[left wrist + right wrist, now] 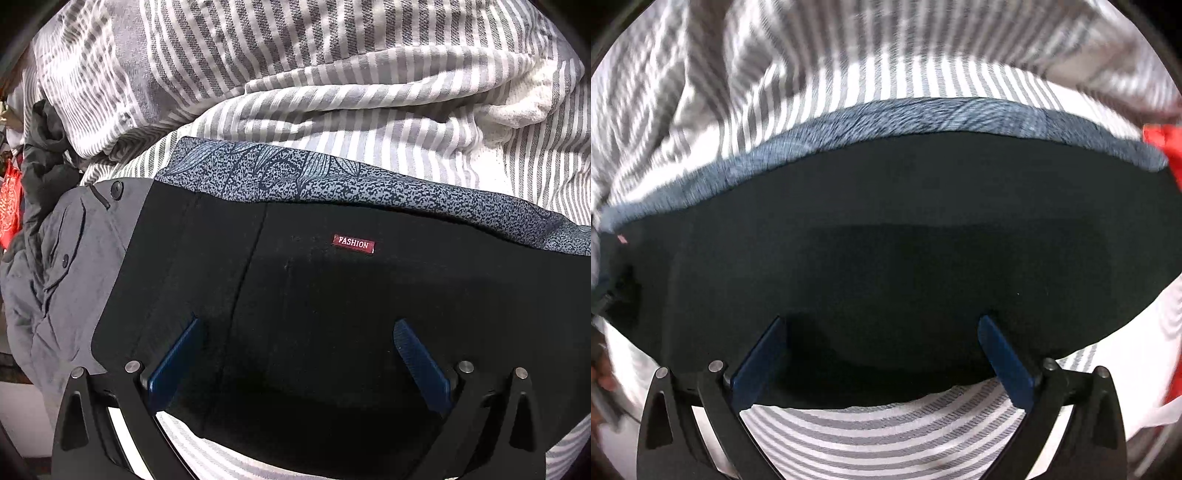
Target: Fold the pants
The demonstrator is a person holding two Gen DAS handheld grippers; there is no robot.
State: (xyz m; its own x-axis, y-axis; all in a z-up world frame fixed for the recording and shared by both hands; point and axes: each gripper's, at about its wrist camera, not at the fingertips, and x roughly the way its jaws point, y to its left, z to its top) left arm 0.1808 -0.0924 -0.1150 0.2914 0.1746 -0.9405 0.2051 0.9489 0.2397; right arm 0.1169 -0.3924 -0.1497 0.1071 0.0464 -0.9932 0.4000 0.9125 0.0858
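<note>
Black pants [332,295] lie flat and folded on a striped bedsheet [332,122], with a small red "FASHION" label [354,243] on top. My left gripper [295,325] hovers over them, its blue fingers [173,365] spread wide with nothing pinched. The right wrist view shows the same black pants [905,229], somewhat blurred. Above them my right gripper [881,321] stands open, its blue fingers [1004,362] apart and empty over the near edge of the cloth.
A blue patterned garment [332,177] lies under the pants' far edge, also seen as a blue patterned garment [886,118] in the right view. A grey jacket [62,266] sits at the left. Red cloth [1167,147] shows at the right edge. A crumpled striped cover [258,55] lies behind.
</note>
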